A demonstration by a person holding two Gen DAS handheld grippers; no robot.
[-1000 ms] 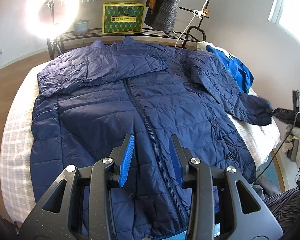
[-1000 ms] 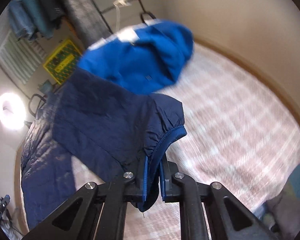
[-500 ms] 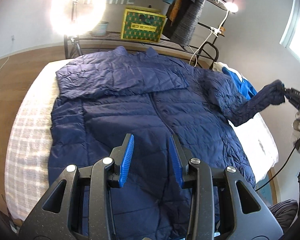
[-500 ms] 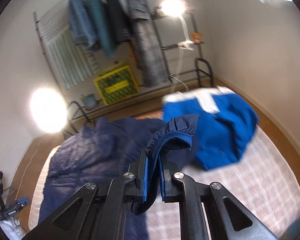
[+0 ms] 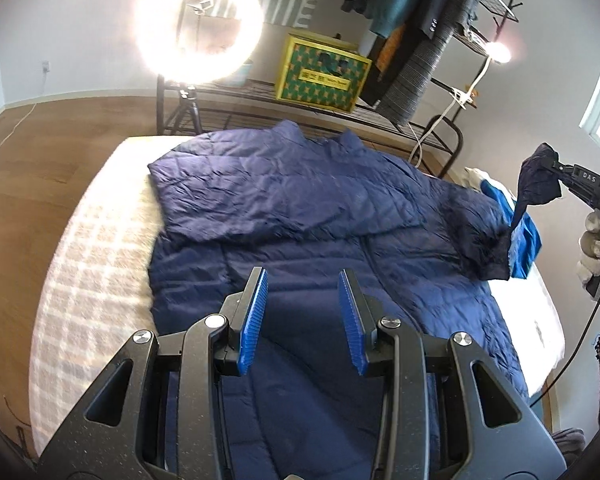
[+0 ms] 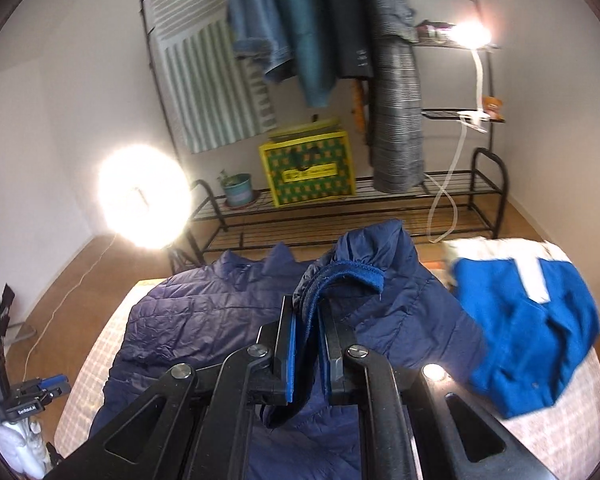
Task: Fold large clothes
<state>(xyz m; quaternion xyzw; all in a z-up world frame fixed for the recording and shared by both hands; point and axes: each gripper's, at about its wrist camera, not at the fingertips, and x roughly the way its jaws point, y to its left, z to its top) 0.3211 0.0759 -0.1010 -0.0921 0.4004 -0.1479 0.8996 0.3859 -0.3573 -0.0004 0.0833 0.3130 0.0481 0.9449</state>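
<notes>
A large navy quilted jacket (image 5: 300, 216) lies front up on the bed, its left sleeve folded across the chest. My left gripper (image 5: 302, 312) is open and empty, held above the jacket's lower front. My right gripper (image 6: 308, 344) is shut on the cuff of the jacket's right sleeve (image 6: 340, 280) and holds it lifted above the bed; it also shows in the left wrist view (image 5: 556, 176) at the far right, with the sleeve (image 5: 536, 188) hanging from it.
A bright blue garment (image 6: 524, 332) lies on the checked bed cover (image 5: 92, 264) at the jacket's right. Behind the bed stand a black rack (image 6: 340, 208) with a yellow box (image 6: 308, 172), hanging clothes and a ring light (image 5: 198, 28).
My right gripper has lifted the sleeve cuff up from the bed's right edge and swung it over the jacket. My left gripper has risen, still open.
</notes>
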